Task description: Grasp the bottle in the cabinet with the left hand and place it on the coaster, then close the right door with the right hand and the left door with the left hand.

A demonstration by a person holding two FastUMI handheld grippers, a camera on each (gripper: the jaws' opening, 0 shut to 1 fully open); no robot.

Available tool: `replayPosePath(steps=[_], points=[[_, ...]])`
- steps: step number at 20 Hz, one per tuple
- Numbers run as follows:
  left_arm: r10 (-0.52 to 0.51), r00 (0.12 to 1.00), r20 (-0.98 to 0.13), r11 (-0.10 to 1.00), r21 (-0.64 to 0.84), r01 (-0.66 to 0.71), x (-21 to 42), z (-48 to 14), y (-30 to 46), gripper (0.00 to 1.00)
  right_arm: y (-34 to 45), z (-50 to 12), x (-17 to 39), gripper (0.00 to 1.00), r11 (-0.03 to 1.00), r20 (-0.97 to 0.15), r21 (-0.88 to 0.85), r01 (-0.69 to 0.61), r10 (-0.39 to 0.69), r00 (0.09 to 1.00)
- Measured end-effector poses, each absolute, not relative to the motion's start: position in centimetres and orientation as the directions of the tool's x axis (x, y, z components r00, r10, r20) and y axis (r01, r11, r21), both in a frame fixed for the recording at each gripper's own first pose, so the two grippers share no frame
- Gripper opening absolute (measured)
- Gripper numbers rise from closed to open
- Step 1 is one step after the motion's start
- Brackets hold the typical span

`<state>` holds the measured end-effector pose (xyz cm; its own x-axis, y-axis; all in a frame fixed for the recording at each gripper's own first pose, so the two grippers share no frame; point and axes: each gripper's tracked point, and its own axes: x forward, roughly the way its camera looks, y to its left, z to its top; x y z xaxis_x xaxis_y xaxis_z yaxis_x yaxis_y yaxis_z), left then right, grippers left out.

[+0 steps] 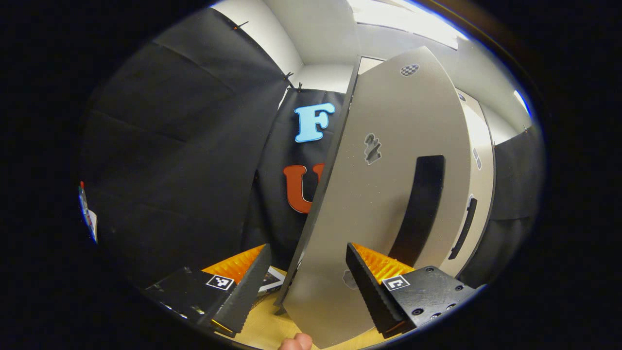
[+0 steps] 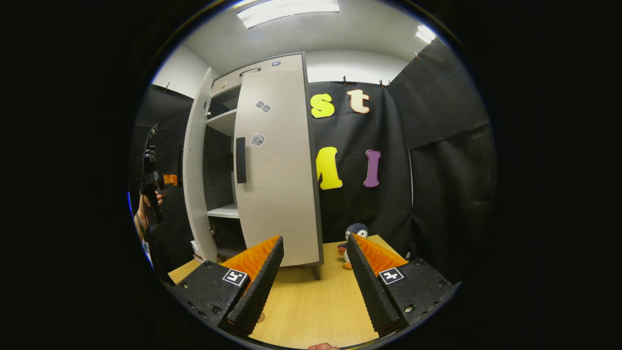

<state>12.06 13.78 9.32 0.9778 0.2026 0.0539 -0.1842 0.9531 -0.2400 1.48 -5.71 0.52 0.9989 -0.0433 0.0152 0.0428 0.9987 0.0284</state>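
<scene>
The grey cabinet (image 2: 257, 68) stands on the wooden table (image 2: 311, 301). Its left door (image 2: 197, 170) stands open, and bare shelves (image 2: 224, 121) show inside. The right door (image 2: 277, 170) looks shut against the cabinet. In the left gripper view the left door's outer face (image 1: 384, 194), with its black handle recess (image 1: 419, 209), rises close ahead. My left gripper (image 1: 306, 291) is open, and the door's dark free edge (image 1: 320, 194) lines up between its fingers; I cannot tell whether they touch. A hand holds that left gripper (image 2: 156, 183) just outside the open door. My right gripper (image 2: 311, 287) is open over the table, holding nothing.
A small penguin toy (image 2: 352, 238) sits on the table right of the cabinet. The right door (image 1: 478, 160) and its handle (image 1: 464, 228) show beyond the left door. Black cloth walls close in behind and on both sides.
</scene>
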Motion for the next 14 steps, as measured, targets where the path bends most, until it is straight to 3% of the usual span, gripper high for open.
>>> replayPosePath(steps=[1,2,4,6,9,10,11,14], points=[[0.203,0.977,0.059,0.952,-0.244,-0.183,12.2,9.5,13.7,0.99,-6.3,0.6,1.2,0.81,0.998,0.017,0.023,0.059,-0.059,0.998],[0.198,0.978,0.066,0.953,-0.245,-0.176,12.3,9.6,13.5,0.94,-6.8,0.7,1.0,0.81,0.997,0.018,0.02,0.073,-0.074,0.997],[0.176,0.981,0.08,0.958,-0.241,-0.152,12.2,10.0,13.1,0.99,-7.6,0.3,0.4,0.81,0.995,0.017,0.025,0.099,-0.1,0.995],[0.165,0.984,0.073,0.958,-0.25,-0.142,11.7,9.8,13.0,0.94,-8.1,0.1,0.3,0.81,0.993,0.016,0.041,0.112,-0.113,0.993],[0.152,0.984,0.09,0.962,-0.244,-0.126,10.1,10.2,12.7,0.95,-7.9,-0.4,0.7,0.81,0.993,0.008,0.054,0.105,-0.105,0.994],[0.151,0.983,0.107,0.969,-0.213,-0.126,9.6,10.4,12.6,1.0,-8.0,-0.6,1.0,0.81,0.993,0.004,0.047,0.106,-0.106,0.994],[0.153,0.981,0.116,0.975,-0.178,-0.131,8.9,10.5,12.7,0.95,-8.0,-1.1,1.3,0.81,0.994,-0.012,0.036,0.108,-0.107,0.994],[0.144,0.983,0.116,0.983,-0.131,-0.129,6.9,10.1,11.3,0.94,-7.2,-1.6,2.2,0.81,0.997,-0.032,0.034,0.07,-0.069,0.997]])
